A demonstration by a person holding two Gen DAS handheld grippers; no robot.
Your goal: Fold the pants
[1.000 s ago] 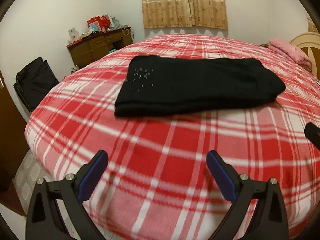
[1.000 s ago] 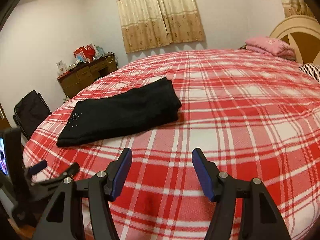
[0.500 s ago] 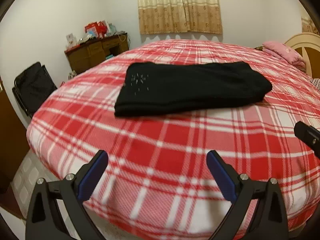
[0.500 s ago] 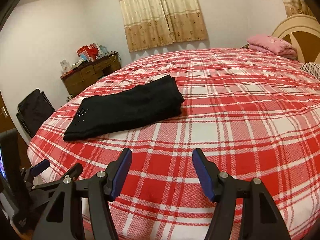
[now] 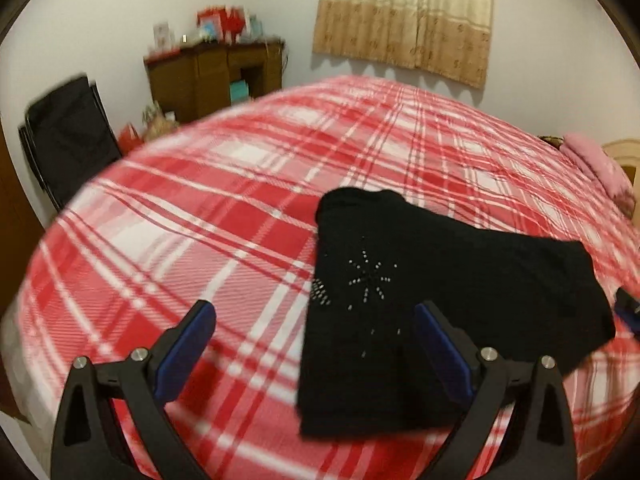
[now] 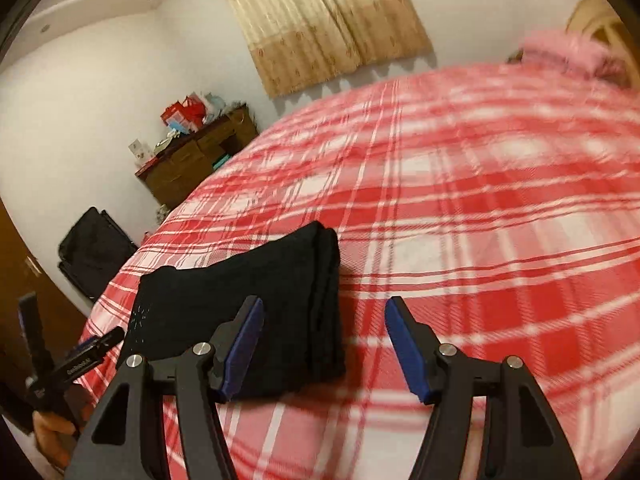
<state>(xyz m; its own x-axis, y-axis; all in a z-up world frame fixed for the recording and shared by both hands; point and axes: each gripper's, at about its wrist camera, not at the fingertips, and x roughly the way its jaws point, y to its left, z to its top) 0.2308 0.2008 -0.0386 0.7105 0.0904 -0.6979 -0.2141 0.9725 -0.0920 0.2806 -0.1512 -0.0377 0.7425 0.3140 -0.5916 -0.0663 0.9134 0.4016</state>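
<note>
Pants (image 5: 436,300), black and already folded into a thick oblong, are lying on the red-and-white plaid bed (image 5: 200,216), near its foot edge; a little burst of sparkly studs (image 5: 370,280) is showing on the top layer (the stacked folded edges are facing the right wrist view, at the end toward the headboard). Left claw (image 5: 314,354) is hanging released, its blue-padded fingers (image 5: 186,344) spread wide; one finger is sitting over bare blanket, the other over the pants, though whether it is touching the cloth I cannot tell. Right claw (image 6: 324,348) is also standing released, blue pads apart, grasping nothing; its left finger is overlapping the folded end of the pants (image 6: 240,300), its right finger is over plaid only. Both views are smearing a bit with motion blur. Beyond the bed a brown dresser (image 5: 216,76) is standing against the wall with red boxes on top; a black folded chair (image 5: 68,136) is leaning beside it; beige curtains (image 5: 404,16) are hanging behind; a pink pillow (image 6: 568,48) is resting at the headboard.
</note>
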